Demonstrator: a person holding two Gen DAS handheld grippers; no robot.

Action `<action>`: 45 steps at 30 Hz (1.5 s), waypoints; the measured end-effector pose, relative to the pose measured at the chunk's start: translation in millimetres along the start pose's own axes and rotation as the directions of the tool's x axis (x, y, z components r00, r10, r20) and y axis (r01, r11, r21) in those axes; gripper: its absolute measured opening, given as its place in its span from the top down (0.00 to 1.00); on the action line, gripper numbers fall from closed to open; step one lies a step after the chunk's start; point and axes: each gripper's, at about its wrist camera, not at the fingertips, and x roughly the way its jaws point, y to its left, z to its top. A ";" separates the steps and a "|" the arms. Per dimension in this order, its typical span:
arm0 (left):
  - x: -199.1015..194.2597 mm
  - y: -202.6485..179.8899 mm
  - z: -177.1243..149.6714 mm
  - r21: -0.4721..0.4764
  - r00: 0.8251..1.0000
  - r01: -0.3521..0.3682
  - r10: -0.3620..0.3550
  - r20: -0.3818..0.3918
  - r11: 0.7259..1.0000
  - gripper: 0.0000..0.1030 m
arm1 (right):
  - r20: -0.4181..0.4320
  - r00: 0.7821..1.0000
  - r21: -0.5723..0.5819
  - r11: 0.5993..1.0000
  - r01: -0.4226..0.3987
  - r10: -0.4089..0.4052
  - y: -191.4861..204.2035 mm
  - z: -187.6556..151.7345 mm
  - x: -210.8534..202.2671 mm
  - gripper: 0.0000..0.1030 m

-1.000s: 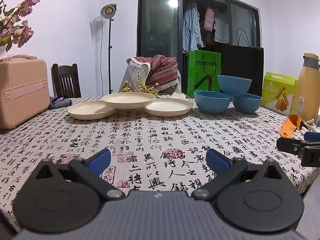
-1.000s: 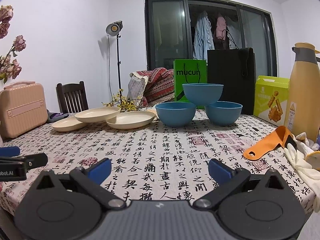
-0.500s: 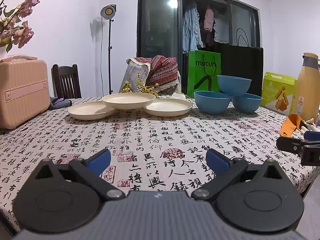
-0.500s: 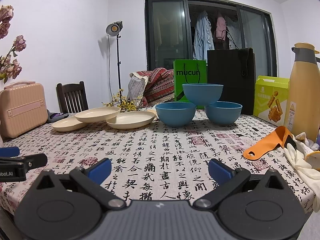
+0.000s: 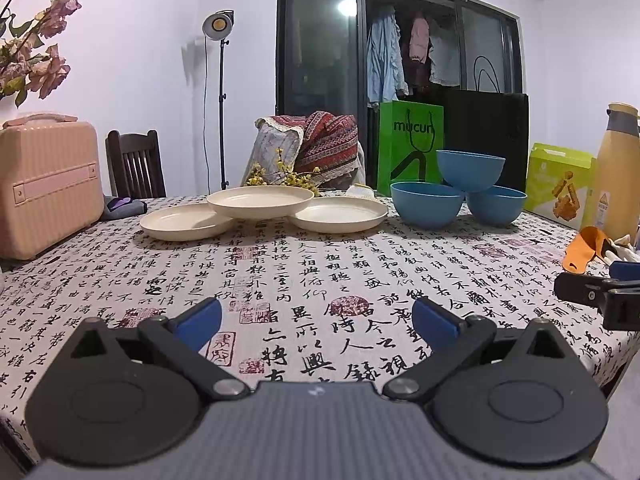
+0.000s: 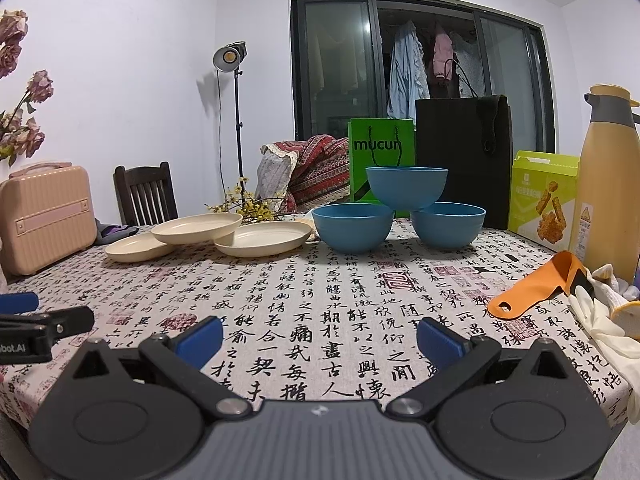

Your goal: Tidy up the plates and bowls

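Three cream plates sit at the far side of the table: a left plate (image 5: 184,222), a right plate (image 5: 338,218), and a top plate (image 5: 260,201) resting across both. To their right, a blue bowl (image 5: 470,169) rests on two blue bowls (image 5: 426,204) (image 5: 496,205). In the right wrist view the top plate (image 6: 197,227) and top bowl (image 6: 406,186) show the same arrangement. My left gripper (image 5: 318,320) is open near the front edge, nothing between its fingers. My right gripper (image 6: 320,336) is open too, far from the dishes.
A pink case (image 5: 46,184) stands at the left edge. A green bag (image 6: 380,162), black bag (image 6: 464,156), snack box (image 6: 542,198) and yellow flask (image 6: 608,184) line the back right. An orange scoop (image 6: 540,288) and white gloves (image 6: 604,320) lie at the right.
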 end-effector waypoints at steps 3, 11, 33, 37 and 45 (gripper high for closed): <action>-0.8 0.4 0.0 0.000 1.000 0.000 0.000 0.002 1.000 0.00 | 0.001 1.000 -0.001 1.000 0.000 0.000 0.7 0.5 0.9 0.00; -2.1 1.1 0.8 -0.002 1.000 0.003 -0.003 0.007 1.000 0.00 | 0.001 1.000 -0.001 1.000 0.000 0.000 1.8 0.5 1.1 0.00; -3.1 6.6 6.9 -0.012 0.999 0.000 0.001 0.038 1.000 0.00 | 0.008 1.000 -0.007 1.000 -0.001 0.001 3.3 9.0 5.5 0.00; -2.3 7.5 8.9 -0.014 0.999 0.000 0.001 0.048 1.000 0.00 | 0.014 1.000 -0.010 1.000 -0.002 0.002 3.7 12.7 8.9 0.00; 1.5 11.8 15.2 -0.026 0.998 -0.002 0.004 0.069 1.000 0.00 | 0.032 0.999 -0.020 1.000 -0.010 0.011 6.2 21.0 16.0 0.00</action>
